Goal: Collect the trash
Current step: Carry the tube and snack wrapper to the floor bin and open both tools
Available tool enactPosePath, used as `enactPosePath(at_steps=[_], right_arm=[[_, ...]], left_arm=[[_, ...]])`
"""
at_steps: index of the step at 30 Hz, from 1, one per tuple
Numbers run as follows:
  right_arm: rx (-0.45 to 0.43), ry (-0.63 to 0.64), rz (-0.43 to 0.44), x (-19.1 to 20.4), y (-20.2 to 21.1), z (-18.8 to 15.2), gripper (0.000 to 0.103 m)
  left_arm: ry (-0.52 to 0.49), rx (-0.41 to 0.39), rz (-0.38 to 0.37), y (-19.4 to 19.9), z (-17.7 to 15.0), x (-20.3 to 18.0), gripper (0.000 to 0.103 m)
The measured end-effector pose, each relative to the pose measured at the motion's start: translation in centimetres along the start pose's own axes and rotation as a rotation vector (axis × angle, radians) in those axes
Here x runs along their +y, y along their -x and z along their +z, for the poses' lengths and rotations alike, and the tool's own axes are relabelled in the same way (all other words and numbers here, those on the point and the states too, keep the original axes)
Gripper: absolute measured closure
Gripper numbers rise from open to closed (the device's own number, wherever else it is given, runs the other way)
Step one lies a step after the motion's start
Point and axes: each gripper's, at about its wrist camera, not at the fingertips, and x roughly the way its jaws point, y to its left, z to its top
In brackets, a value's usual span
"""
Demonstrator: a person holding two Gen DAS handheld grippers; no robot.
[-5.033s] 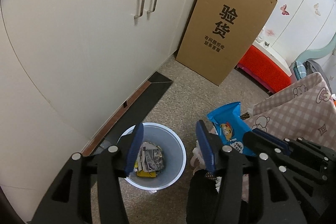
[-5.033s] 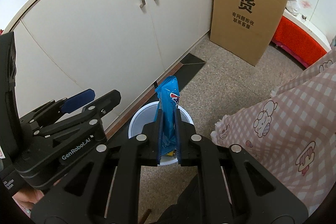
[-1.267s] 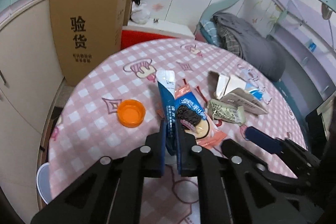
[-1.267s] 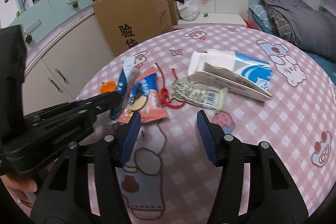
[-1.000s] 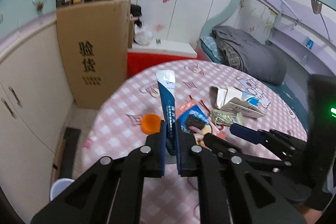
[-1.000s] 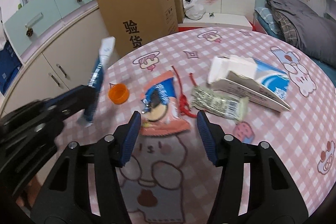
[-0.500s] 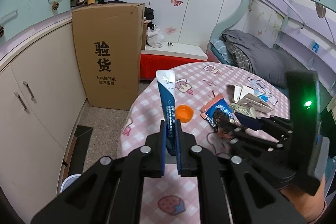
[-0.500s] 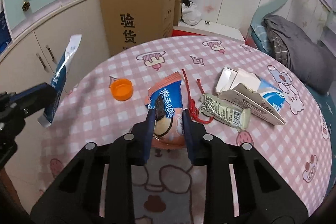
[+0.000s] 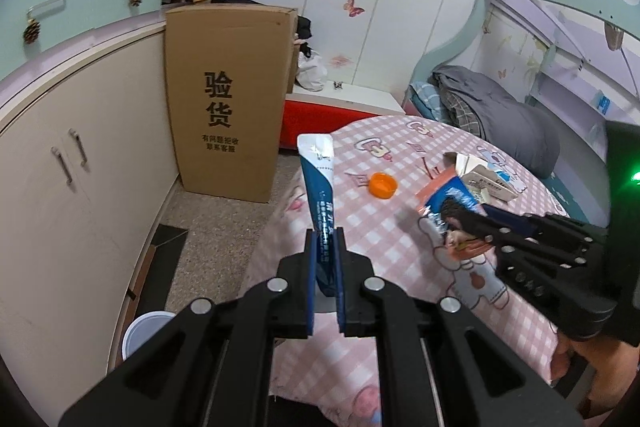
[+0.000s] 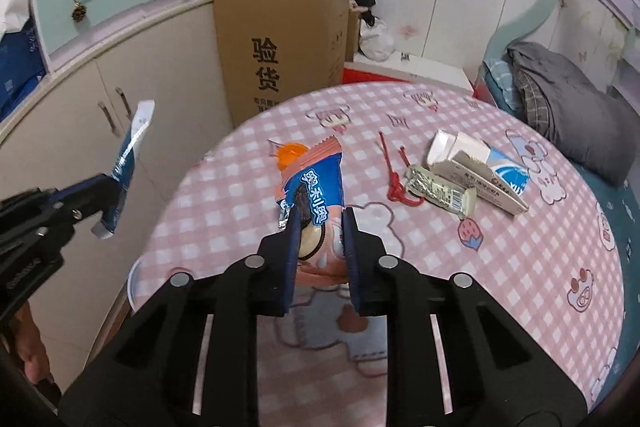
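From my left wrist camera I see the white bin (image 9: 146, 331) on the floor beside the cabinet, which my right view barely catches behind the desk (image 10: 520, 267) edge. My left claw (image 9: 325, 275) is clamped tight on one blue sachet (image 9: 320, 183), held upright above the desk's edge. My right claw (image 10: 322, 247) has just been closing and now pinches one pink-and-blue cookie wrapper (image 10: 316, 187), lifted off the pink checked cloth. The right view alone lays out what remains on the desk: one orange cap (image 10: 292, 153) half hidden behind the wrapper, one red string (image 10: 396, 183), one silver wrapper (image 10: 440, 193) and one torn white-and-blue carton (image 10: 476, 167) touching it. One tall cardboard box (image 9: 228, 99) stands against the cabinet, and a bed (image 10: 560, 99) lies beyond the desk.
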Motion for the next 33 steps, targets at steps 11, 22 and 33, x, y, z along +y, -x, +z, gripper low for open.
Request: enactPosePath(at_steps=[11,22,33], right_arm=[[-0.023,0.065,0.116,7.4,2.0,0.7,0.082],[0.075,0.156,0.271,18.1,-2.1,-1.0,0.082],[0.242,0.22,0.339,25.9,-9.3,-5.6,0.082]], left_arm=[[0.083,-0.014,0.041,3.1,-2.0,5.4,0.095],[0.196,0.049,0.136,3.4,-5.9,14.1,0.095],[0.315,0.196,0.245,-0.3,-12.4,22.5,0.095]])
